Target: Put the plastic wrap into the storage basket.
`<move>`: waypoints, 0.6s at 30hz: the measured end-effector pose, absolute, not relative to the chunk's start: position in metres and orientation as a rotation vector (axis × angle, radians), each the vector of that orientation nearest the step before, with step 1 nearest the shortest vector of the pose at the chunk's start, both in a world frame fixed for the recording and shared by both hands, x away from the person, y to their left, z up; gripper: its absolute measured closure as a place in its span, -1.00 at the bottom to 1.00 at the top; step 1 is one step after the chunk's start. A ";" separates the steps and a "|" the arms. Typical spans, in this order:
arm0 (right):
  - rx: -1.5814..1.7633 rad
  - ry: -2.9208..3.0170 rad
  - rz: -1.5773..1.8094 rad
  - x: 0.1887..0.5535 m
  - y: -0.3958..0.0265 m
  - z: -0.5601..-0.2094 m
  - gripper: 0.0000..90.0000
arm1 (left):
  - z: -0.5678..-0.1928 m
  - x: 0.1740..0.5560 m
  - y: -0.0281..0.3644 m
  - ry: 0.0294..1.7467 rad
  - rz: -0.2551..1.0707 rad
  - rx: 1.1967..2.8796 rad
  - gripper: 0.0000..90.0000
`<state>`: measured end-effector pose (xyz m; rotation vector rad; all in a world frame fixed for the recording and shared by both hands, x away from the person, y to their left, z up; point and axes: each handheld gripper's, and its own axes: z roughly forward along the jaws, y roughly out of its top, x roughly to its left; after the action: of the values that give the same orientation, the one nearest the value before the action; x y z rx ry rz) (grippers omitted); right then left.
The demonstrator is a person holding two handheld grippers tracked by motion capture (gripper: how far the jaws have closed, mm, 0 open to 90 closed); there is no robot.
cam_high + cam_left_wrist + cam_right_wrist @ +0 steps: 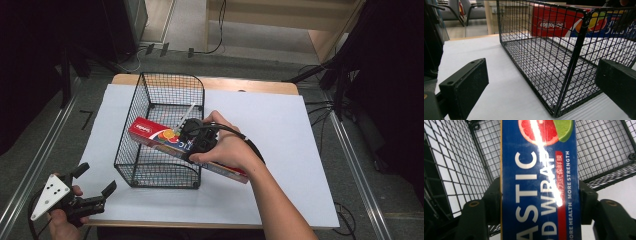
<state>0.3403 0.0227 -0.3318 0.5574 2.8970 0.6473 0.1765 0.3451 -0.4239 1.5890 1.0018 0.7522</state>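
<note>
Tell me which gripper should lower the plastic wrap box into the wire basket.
Right. The right gripper is shut on the plastic wrap box, held across the wire basket rim. The left gripper is open, off at the table's near-left corner.

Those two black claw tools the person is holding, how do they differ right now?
The right gripper is shut on the plastic wrap box, holding it across the wire basket; the left gripper is open and holds nothing. The right one is over the middle of the table, the left at its near left corner, apart from the basket. Both have two black jaws and are hand-held.
</note>
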 end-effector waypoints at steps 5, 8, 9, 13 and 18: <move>0.698 2.855 0.745 0.344 0.012 -0.316 -0.63 | -0.424 0.176 0.345 1.002 0.751 1.592 -1.00; 0.749 2.812 0.768 0.345 0.002 -0.304 -0.65 | -0.424 0.177 0.345 1.004 0.750 1.593 -1.00; 0.755 2.811 0.786 0.345 -0.002 -0.299 -0.65 | -0.424 0.177 0.345 1.003 0.749 1.591 -1.00; 0.756 2.803 0.795 0.342 -0.014 -0.290 -0.65 | -0.424 0.176 0.345 1.007 0.750 1.595 -1.00; 0.825 2.758 0.799 0.346 -0.038 -0.292 -0.63 | -0.425 0.177 0.344 1.006 0.749 1.598 -1.00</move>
<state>0.3461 -0.0384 -0.2919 0.8247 2.7576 0.7990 0.1771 0.3441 -0.4246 1.5976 1.0062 0.7491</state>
